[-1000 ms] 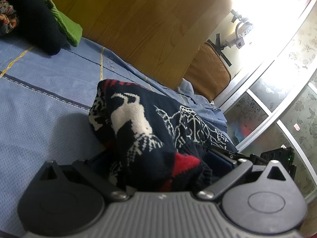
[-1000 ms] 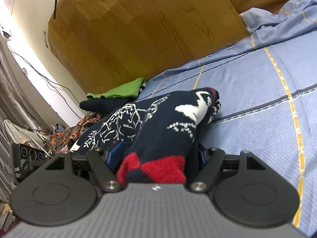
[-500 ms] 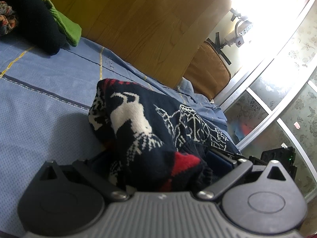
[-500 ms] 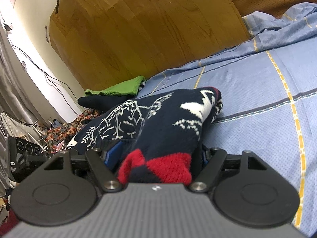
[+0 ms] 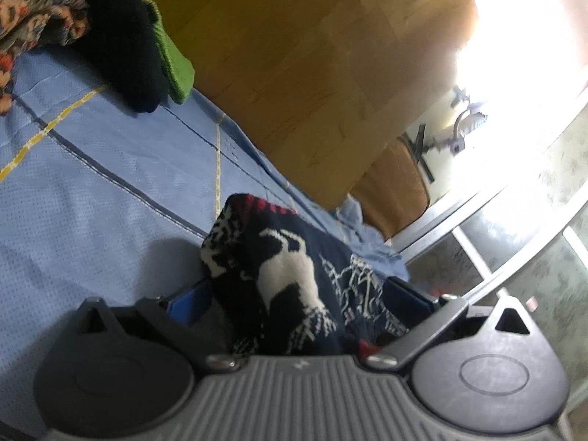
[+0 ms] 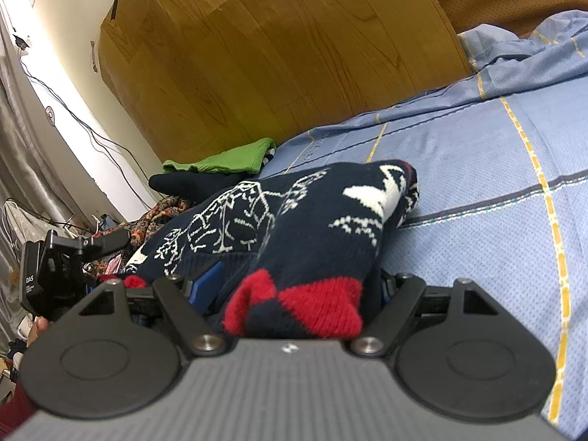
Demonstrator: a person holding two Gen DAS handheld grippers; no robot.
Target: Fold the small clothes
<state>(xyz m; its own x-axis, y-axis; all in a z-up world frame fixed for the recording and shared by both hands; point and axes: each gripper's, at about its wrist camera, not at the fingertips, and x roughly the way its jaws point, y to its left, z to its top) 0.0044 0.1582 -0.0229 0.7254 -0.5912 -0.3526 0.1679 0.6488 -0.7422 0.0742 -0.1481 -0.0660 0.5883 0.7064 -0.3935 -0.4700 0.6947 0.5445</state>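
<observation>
My left gripper (image 5: 294,294) and my right gripper (image 6: 297,286) are each clenched on the bunched navy knitted sweater (image 6: 294,220) with white reindeer motifs and red cuffs, its chunky ribbed wool mounded on the pale blue dotted bedsheet (image 6: 477,202) crossed by yellow and grey lines. The knit hides my blue finger pads almost wholly in both views. Both grippers sit low over the sheet, pointing toward the glossy wooden headboard (image 6: 275,55), with a folded green cloth (image 6: 224,161) well beyond.
</observation>
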